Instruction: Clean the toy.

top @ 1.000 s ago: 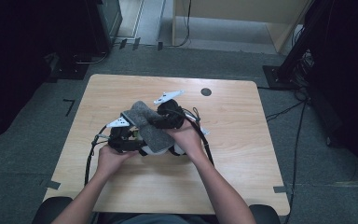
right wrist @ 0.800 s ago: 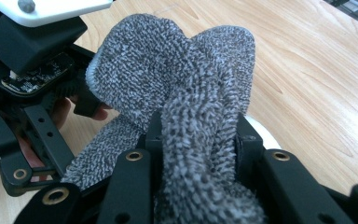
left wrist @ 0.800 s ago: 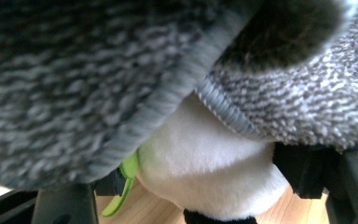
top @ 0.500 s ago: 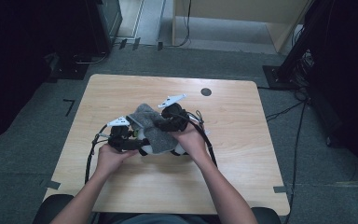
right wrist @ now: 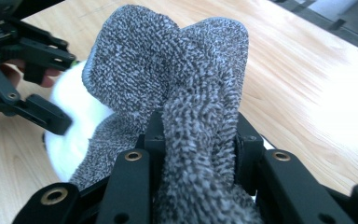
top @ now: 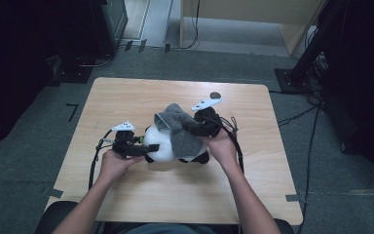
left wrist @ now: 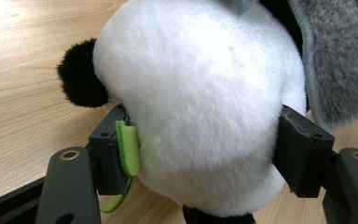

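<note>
across the panda (top: 163,144), clamped left, the pinched grey cloth (top: 180,129) has spread wider.

This looks like a lab or a test room, not a home. A plain wood counter (top: 126,97) stands alone on a grey carpet floor (top: 24,161). Bits of tape (top: 294,198) stick to the floor by the counter's corners, and a black tape mark (top: 72,110) sits off to the left. Black cables (top: 299,117) run over the floor on the right. Dark stands (top: 316,44) and a black box (top: 109,22) wait at the back, next to a pale wood cabinet (top: 253,19). The edges of the room are dim.
</note>
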`<state>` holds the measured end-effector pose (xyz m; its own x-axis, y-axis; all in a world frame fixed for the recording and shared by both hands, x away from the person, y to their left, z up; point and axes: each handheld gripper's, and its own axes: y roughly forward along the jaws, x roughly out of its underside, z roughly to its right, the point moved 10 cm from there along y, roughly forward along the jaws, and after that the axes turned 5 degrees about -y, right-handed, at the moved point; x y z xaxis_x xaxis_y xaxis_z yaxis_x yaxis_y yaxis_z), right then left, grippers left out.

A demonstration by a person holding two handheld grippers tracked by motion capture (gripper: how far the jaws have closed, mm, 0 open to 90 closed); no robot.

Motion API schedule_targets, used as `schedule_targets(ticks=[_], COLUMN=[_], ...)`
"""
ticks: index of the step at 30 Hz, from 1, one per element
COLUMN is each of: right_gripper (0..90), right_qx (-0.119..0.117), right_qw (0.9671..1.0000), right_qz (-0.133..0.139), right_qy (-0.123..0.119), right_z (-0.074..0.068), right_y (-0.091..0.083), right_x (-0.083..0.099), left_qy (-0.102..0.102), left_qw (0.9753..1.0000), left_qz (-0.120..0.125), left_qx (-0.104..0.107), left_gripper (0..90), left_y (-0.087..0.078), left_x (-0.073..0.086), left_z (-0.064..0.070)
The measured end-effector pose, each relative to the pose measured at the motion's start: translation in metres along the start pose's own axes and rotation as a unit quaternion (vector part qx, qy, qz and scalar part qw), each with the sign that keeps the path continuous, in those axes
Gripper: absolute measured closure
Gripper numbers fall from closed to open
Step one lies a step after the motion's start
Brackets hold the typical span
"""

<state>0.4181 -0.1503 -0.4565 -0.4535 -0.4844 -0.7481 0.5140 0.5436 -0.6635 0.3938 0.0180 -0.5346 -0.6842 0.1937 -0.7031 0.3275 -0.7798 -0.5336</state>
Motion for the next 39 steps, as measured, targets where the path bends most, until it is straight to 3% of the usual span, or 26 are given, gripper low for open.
schedule_targets(ticks=[6,11,14,19,23,29,32,39], right_gripper=[67.2,67.9,68.5,68.7,68.7,68.0,67.1,65.1], right_qx=[0.023,0.044,0.046,0.035,0.044,0.054,0.060,0.049], right_qw=[0.9991,0.9981,0.9976,0.9965,0.9951,0.9965,0.9961,0.9935], right_qz=[0.015,0.014,0.020,0.052,0.070,0.034,0.037,0.057], right_qy=[0.033,0.041,0.048,0.054,0.055,0.053,0.054,0.085], right_z=[0.024,0.036,0.039,0.036,0.038,0.037,0.038,0.039], right_y=[-0.020,-0.031,-0.036,-0.048,-0.061,-0.041,-0.032,-0.030], right_x=[0.016,0.027,0.029,0.018,0.012,0.040,0.049,0.061], left_qy=[-0.002,-0.003,-0.002,-0.001,0.001,0.002,0.002,0.007], left_qw=[1.0000,1.0000,1.0000,1.0000,1.0000,1.0000,1.0000,1.0000], left_qz=[0.000,-0.001,0.000,-0.001,-0.001,-0.001,0.000,0.002], left_qx=[0.006,0.008,0.008,0.007,0.006,0.004,0.004,0.004], left_gripper=[30.7,30.7,30.8,30.7,30.7,30.6,30.6,30.5], left_y=[0.000,0.001,0.001,0.001,0.000,0.000,0.000,0.001], left_x=[-0.002,-0.003,-0.003,-0.002,-0.001,-0.001,-0.001,-0.001], left_z=[0.000,-0.001,-0.002,-0.001,-0.001,-0.001,-0.001,0.000])
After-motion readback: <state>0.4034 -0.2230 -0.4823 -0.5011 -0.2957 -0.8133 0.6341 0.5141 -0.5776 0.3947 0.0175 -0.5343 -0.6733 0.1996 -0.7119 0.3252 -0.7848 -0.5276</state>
